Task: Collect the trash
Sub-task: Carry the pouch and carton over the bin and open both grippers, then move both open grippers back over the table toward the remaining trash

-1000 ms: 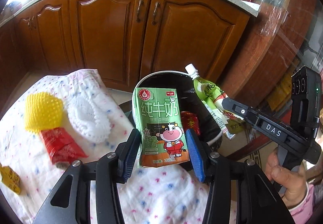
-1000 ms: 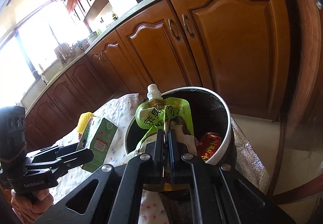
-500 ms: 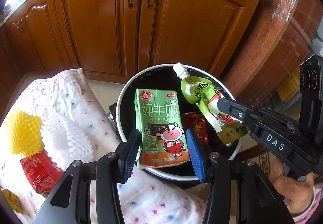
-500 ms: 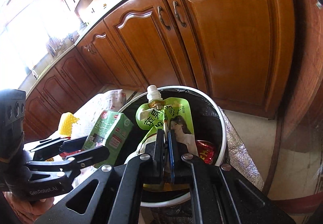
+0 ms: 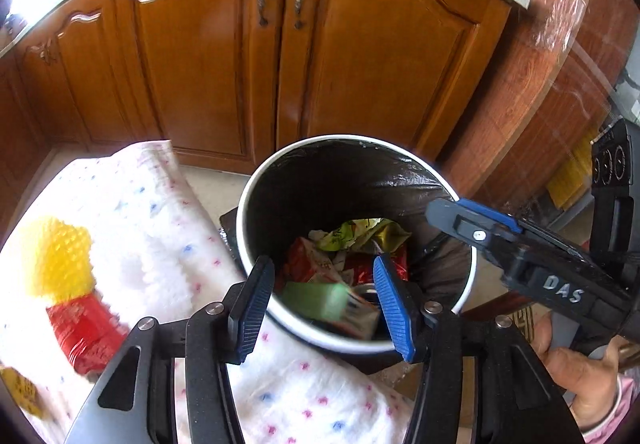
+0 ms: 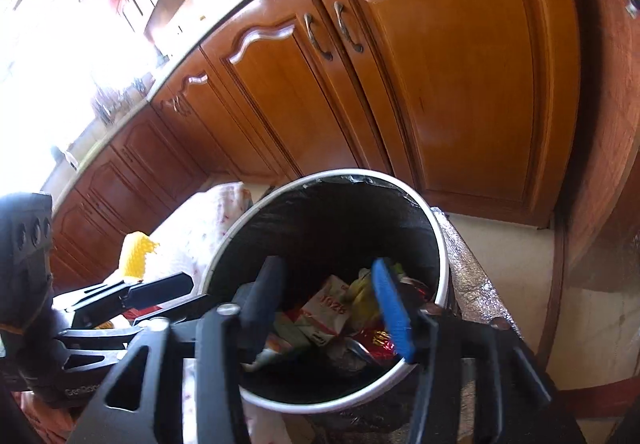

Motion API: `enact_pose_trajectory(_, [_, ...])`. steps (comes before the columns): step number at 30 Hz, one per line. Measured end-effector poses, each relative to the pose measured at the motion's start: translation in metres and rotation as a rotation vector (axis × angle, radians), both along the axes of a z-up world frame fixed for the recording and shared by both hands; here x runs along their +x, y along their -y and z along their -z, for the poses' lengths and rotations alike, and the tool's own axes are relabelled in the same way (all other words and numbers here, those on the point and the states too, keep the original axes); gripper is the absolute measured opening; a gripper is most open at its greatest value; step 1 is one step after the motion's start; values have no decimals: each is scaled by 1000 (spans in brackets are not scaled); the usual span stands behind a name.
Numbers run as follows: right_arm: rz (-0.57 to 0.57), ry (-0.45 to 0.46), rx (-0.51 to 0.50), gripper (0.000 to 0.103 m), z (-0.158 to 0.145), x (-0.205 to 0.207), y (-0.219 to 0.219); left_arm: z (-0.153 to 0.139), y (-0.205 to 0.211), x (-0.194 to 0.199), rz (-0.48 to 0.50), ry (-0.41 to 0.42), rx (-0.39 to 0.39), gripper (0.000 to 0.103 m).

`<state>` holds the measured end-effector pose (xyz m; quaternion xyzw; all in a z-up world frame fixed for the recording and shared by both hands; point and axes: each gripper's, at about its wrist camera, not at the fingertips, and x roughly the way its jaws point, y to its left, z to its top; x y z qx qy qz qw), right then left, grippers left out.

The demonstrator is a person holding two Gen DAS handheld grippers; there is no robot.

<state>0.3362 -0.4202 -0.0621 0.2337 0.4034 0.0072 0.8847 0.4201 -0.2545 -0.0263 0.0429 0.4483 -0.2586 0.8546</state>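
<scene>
The green milk carton [image 5: 320, 298] is a blurred shape inside the bin [image 5: 256, 212], low against the near wall and free of both pads. The green pouch [image 5: 360, 232] lies crumpled on the heap of wrappers at the bottom, beside red packets [image 5: 304, 264].

The left gripper [image 5: 324, 308] hangs over the bin's near rim; its jaws have just been opening and stand apart, nothing pressed between them, with the carton in the gap below. The right gripper [image 6: 332, 308] points into the bin from the other side; its jaws have just been opening too and hold nothing. A hand [image 5: 576, 376] with a pink cuff grips its handle.

The bin has a white rim and a black liner. Left of it, a dotted white cloth [image 5: 160, 212] carries a yellow mesh [image 5: 56, 256] and a red packet [image 5: 88, 332]. Wooden cabinet doors [image 5: 280, 56] stand behind.
</scene>
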Motion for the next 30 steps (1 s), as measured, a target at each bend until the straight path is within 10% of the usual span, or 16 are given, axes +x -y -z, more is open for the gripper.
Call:
enact_pose_trajectory(9, [24, 85, 65, 88, -16, -35, -14, 0, -65, -51, -144, 22, -93, 57])
enact_pose_trajectory(30, [-245, 7, 67, 100, -7, -70, -149, 10, -235, -166, -470, -17, -166, 59])
